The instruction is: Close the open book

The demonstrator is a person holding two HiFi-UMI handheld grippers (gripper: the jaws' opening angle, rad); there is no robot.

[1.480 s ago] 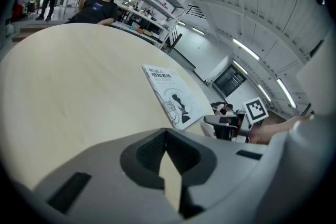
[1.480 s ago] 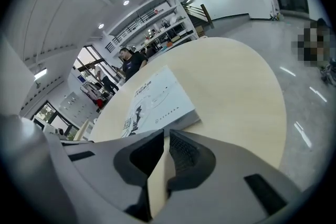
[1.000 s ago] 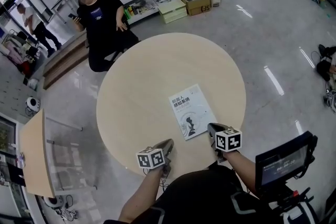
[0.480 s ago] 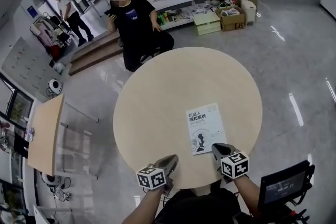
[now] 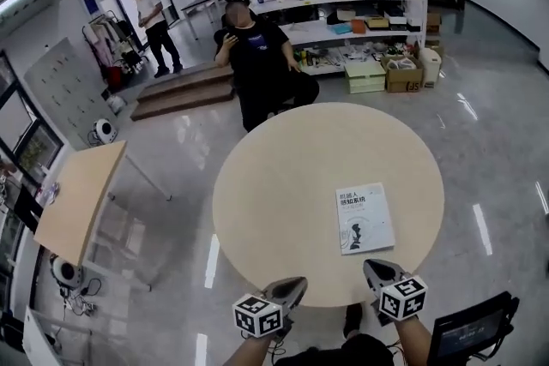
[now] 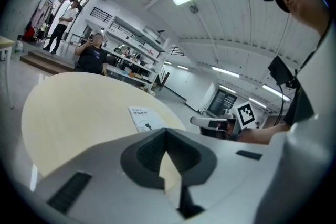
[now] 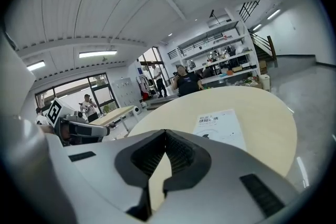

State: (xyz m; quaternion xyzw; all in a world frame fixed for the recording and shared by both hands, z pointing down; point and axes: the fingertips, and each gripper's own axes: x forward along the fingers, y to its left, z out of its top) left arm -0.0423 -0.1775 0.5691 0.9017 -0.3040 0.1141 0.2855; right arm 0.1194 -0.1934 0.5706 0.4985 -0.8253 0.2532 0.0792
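Book (image 5: pixel 364 218) closed on table (image 5: pixel 283 176); cardboard box (image 5: pixel 401 79) near shelves (image 5: pixel 343 32), contents unclear.

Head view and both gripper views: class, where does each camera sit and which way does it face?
Head view: on the head, facing steeply down at table, book; left gripper, right gripper, forearms show.
Left gripper view: on that gripper, facing across the table; shut jaws show.
Right gripper view: likewise, own shut jaws.
Shared: the book.
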